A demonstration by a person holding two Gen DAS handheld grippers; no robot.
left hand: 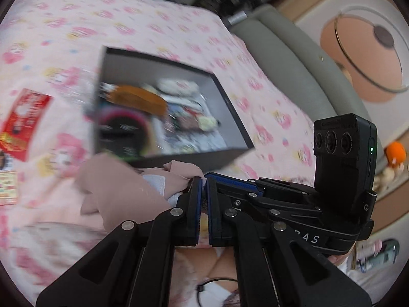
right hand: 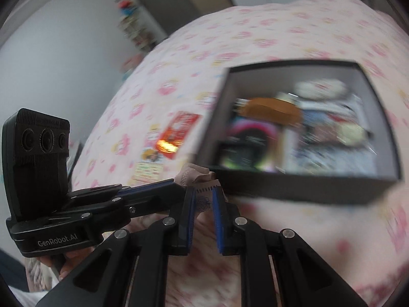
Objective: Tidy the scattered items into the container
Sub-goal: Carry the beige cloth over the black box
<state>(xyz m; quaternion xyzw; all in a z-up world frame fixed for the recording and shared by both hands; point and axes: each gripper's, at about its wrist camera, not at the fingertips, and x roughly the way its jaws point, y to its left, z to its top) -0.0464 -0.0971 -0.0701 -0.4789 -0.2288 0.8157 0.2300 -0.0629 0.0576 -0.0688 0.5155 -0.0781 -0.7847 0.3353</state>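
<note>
A black open box (left hand: pixel 230 107) (right hand: pixel 301 186) lies on the pink patterned bedspread and holds several items, among them an orange pouch (left hand: pixel 143 99) (right hand: pixel 276 108) and a black round-marked packet (left hand: pixel 122 130). My left gripper (left hand: pixel 203 181) is shut on a dusty-pink cloth (left hand: pixel 120 189) just in front of the box's near wall. My right gripper (right hand: pixel 205 190) is shut on the same cloth's patterned edge (right hand: pixel 204 197); the other gripper reaches in from the left. A red packet (left hand: pixel 25 120) (right hand: pixel 176 133) lies on the bed left of the box.
Small cards (left hand: pixel 7 186) (right hand: pixel 149 168) lie on the bedspread (left hand: pixel 153 25) (right hand: pixel 281 30) near the red packet. A grey padded headboard (left hand: pixel 294 58) runs along the bed's far side. A shelf (right hand: pixel 133 25) stands by the wall. Both views are motion-blurred.
</note>
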